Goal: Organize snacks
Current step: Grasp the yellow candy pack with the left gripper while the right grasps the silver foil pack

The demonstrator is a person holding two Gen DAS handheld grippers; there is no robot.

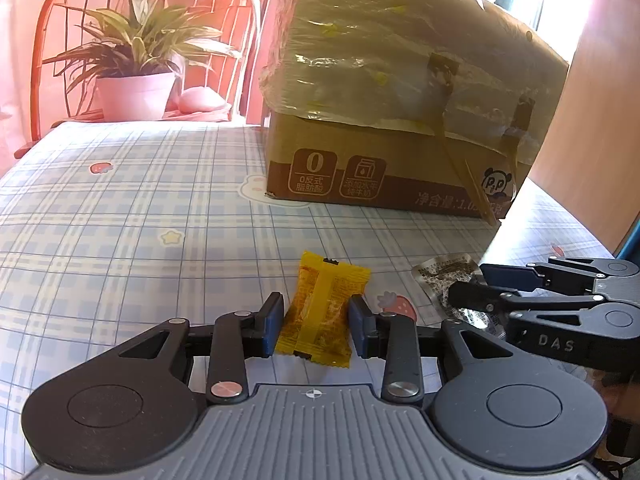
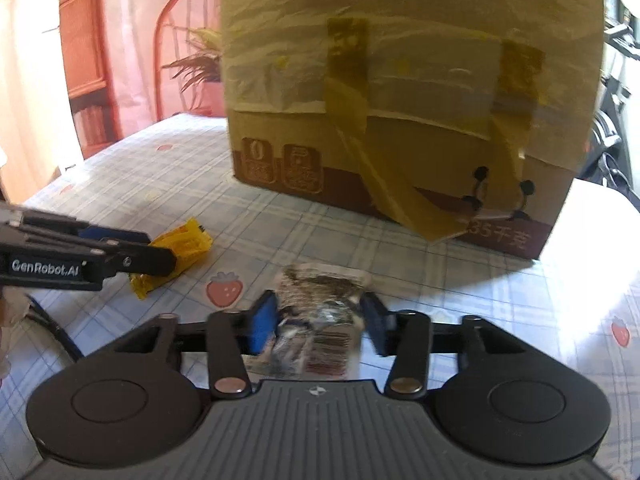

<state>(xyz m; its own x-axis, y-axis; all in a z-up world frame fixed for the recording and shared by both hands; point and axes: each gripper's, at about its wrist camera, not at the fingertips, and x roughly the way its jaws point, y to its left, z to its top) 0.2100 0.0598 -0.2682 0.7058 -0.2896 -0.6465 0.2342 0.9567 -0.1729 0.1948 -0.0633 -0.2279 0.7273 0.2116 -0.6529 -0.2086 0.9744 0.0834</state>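
Observation:
A yellow snack packet lies on the plaid tablecloth between the blue pads of my left gripper, whose jaws stand close on both sides of it. A silver foil snack packet lies between the pads of my right gripper, with small gaps at each side. In the left wrist view the right gripper sits over the silver packet at the right. In the right wrist view the left gripper is on the yellow packet at the left.
A large tape-wrapped cardboard box stands on the table just beyond both packets; it also shows in the right wrist view. A potted plant sits on a red wire chair past the table's far left edge.

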